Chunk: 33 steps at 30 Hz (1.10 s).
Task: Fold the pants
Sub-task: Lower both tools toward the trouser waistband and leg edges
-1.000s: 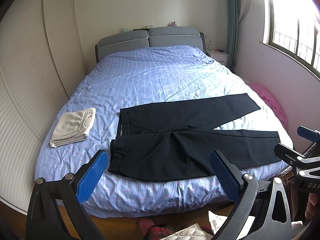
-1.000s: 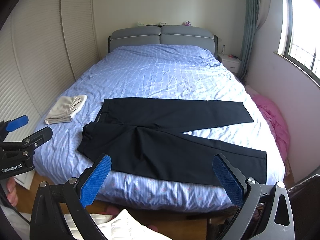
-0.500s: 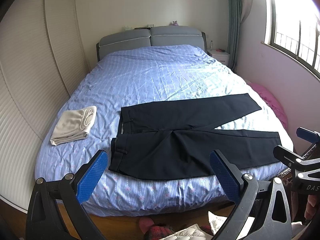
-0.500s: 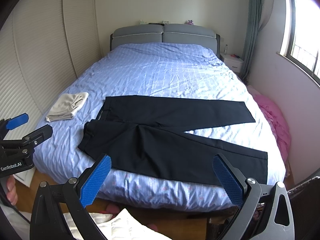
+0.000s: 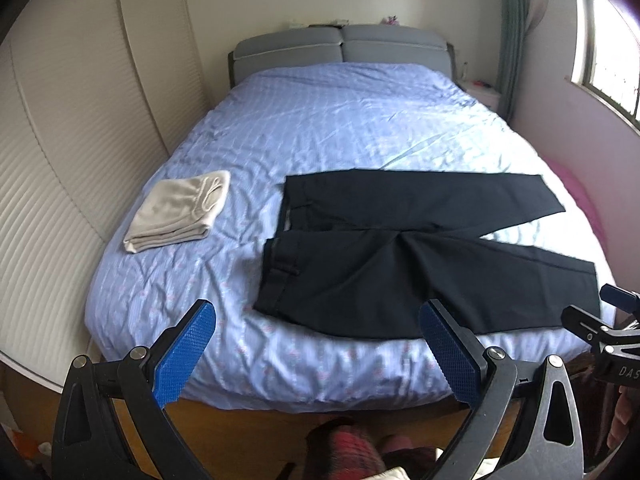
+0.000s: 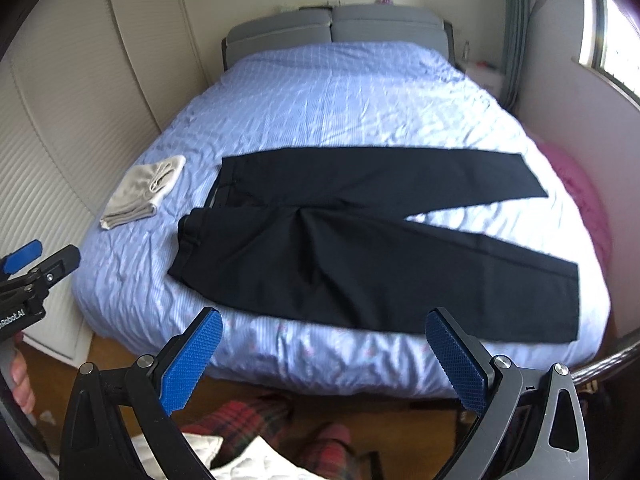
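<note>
Pants (image 5: pixel 416 256), unfolded, lay spread on bed (image 5: pixel 340 128) near its foot; left gripper (image 5: pixel 316 354) and right gripper (image 6: pixel 324 360), both wide open and empty, had drawn nearer, so folding was not yet begun.

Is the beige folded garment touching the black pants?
No, the beige folded garment lies apart from the black pants, with bare blue bedsheet between them.

Blue striped bed (image 5: pixel 352 128) with grey headboard (image 5: pixel 340 46); folded beige garment (image 5: pixel 180 210) at its left; pink bedding (image 6: pixel 580 196) beside.
</note>
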Available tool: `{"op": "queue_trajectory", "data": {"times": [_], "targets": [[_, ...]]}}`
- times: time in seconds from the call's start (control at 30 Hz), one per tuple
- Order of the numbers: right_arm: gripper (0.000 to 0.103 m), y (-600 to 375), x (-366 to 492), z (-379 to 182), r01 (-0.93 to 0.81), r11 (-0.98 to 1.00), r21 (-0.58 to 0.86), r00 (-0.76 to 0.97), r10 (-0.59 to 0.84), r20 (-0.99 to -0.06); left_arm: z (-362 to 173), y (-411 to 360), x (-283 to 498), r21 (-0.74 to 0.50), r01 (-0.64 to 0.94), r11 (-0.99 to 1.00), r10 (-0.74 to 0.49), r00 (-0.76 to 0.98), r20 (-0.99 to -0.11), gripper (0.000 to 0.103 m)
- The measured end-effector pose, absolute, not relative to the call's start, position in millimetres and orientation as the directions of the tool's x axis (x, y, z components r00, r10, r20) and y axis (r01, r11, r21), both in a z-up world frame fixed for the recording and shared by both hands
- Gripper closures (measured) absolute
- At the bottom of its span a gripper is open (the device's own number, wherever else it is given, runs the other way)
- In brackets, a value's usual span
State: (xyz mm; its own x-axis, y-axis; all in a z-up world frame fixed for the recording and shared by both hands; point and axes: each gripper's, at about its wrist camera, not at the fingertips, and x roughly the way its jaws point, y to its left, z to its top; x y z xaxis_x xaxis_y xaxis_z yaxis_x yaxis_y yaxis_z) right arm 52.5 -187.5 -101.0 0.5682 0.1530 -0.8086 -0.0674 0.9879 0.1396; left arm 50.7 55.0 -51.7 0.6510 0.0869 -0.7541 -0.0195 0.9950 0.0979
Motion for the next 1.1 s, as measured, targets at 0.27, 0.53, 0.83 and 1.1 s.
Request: {"op": "queue_trajectory", "data": {"times": [0.27, 0.53, 0.83, 1.1], "targets": [[0.004, -162.4, 93.5, -176.0, -0.010, 0.984, 0.179, 0.480, 0.162, -0.862, -130.6, 96.7, 95.3, 0.078, -0.035, 0.996, 0.084, 0.545, -0.834, 0.000], [0.012, -153.5, 123.8, -265.6, 0.130, 0.962, 0.240, 0.412, 0.168, -0.896, -220.4, 112.4, 138.8, 0.016, -0.025, 1.000, 0.026, 0.445, -0.895, 0.003], [0.024, -159.0, 135.1, -347.7, 0.282, 0.900, 0.332, 0.376, 0.215, -0.902, -301.7, 116.2, 167.0, -0.080, -0.046, 0.996, -0.057, 0.379, -0.924, 0.006], [0.031, -168.7, 145.2, -377.1, 0.357, 0.837, 0.414, 0.395, 0.267, -0.879, -346.4, 118.2, 179.2, -0.161, -0.085, 0.983, -0.128, 0.309, -0.942, 0.009]]}}
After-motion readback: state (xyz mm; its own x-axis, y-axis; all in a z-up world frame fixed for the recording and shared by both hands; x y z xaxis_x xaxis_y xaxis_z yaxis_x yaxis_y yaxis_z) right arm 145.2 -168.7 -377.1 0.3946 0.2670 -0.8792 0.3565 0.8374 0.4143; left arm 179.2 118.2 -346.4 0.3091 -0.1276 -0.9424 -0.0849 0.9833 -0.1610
